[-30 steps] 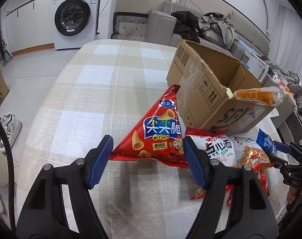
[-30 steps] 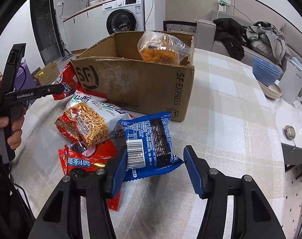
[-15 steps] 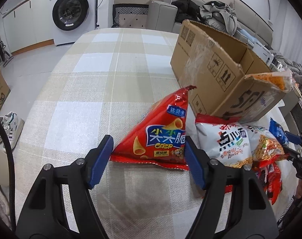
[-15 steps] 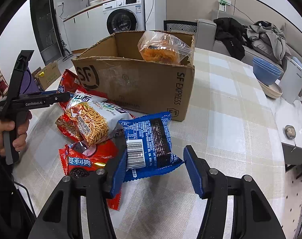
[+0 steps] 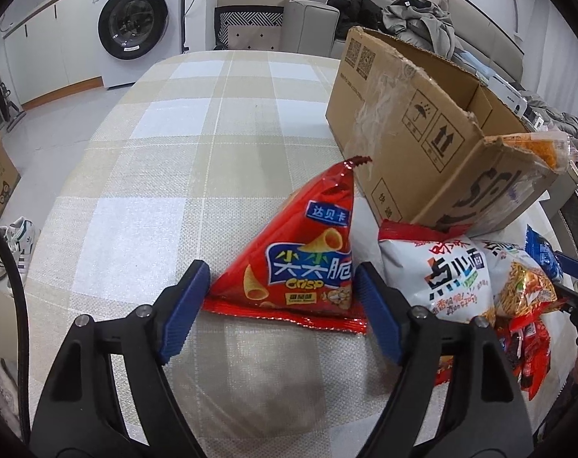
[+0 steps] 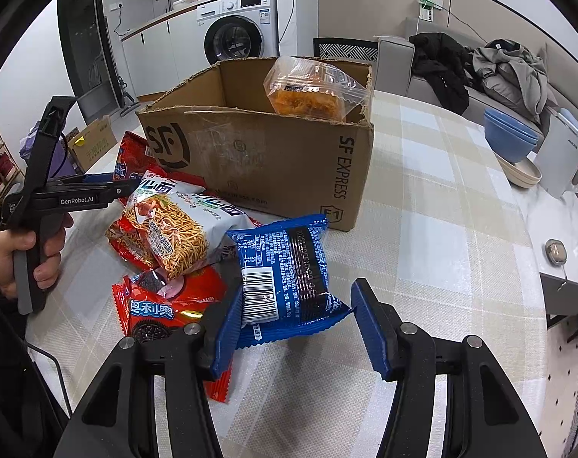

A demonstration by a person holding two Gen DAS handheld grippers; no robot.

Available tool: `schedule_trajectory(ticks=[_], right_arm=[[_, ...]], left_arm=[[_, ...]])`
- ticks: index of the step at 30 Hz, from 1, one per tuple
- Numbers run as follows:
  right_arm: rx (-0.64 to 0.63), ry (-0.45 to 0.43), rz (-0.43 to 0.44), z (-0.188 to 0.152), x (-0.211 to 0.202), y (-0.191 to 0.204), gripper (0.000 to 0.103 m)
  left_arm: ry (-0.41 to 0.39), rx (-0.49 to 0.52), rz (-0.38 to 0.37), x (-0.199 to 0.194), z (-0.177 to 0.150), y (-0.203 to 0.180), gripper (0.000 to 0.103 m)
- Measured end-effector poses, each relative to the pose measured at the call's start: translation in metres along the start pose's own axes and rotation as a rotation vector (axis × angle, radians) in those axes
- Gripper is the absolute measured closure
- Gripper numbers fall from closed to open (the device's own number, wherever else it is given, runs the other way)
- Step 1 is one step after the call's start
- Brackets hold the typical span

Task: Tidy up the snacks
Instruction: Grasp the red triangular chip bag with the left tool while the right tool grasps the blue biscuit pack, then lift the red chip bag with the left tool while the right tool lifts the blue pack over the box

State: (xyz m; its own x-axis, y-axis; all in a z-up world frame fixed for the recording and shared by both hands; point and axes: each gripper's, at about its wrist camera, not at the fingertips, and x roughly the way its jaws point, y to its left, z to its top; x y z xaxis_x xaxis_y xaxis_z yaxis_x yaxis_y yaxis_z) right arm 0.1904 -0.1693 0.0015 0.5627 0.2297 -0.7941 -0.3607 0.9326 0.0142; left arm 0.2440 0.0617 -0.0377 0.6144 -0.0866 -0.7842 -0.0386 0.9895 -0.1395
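Desk (image 5: 144, 198) under a beige checked cloth carries everything. Largest on it is the open brown cardboard box (image 6: 273, 160), with a clear packet of orange snack (image 6: 311, 93) resting on its rim at one corner. Just beside the box lies a heap of packets: a white noodle-snack bag (image 6: 174, 233), a red cookie packet (image 6: 166, 305) and a blue crinkled packet (image 6: 285, 271).

A red triangular crisp bag (image 5: 304, 267) lies flat on the desk, its tip close to the box. Compared with a second ago the left gripper (image 5: 279, 301) has sunk closer to this bag, which now looms larger; its jaws are opening, blue pads standing either side of the bag's wide end without pressing it.

The right gripper (image 6: 292, 337) has not moved. Its jaws stand apart, the near end of the blue packet between them; whether the left pad touches the wrapper I cannot tell.
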Motion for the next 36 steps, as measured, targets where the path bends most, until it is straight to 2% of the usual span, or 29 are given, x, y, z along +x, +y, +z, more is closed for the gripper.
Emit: schedule_trajectory(ticks=[7, 9, 21, 36], right_arm=[[0.0, 0.0, 0.0, 0.0, 0.0, 0.0, 0.046], [0.0, -0.004, 0.001, 0.0, 0.0, 0.0, 0.046], [-0.005, -0.045, 0.012, 0.001, -0.011, 0.002, 0.046], [0.005, -0.132, 0.031, 0.01, -0.039, 0.007, 0.046]], left_arm=[[-0.018, 0.01, -0.015, -0.003, -0.002, 0.0, 0.042], [-0.024, 0.015, -0.016, -0.006, -0.002, 0.0, 0.044], [-0.079, -0.023, -0.042, -0.032, 0.001, 0.007, 0.044], [-0.165, 0.008, -0.068, -0.085, 0.005, -0.015, 0.044]])
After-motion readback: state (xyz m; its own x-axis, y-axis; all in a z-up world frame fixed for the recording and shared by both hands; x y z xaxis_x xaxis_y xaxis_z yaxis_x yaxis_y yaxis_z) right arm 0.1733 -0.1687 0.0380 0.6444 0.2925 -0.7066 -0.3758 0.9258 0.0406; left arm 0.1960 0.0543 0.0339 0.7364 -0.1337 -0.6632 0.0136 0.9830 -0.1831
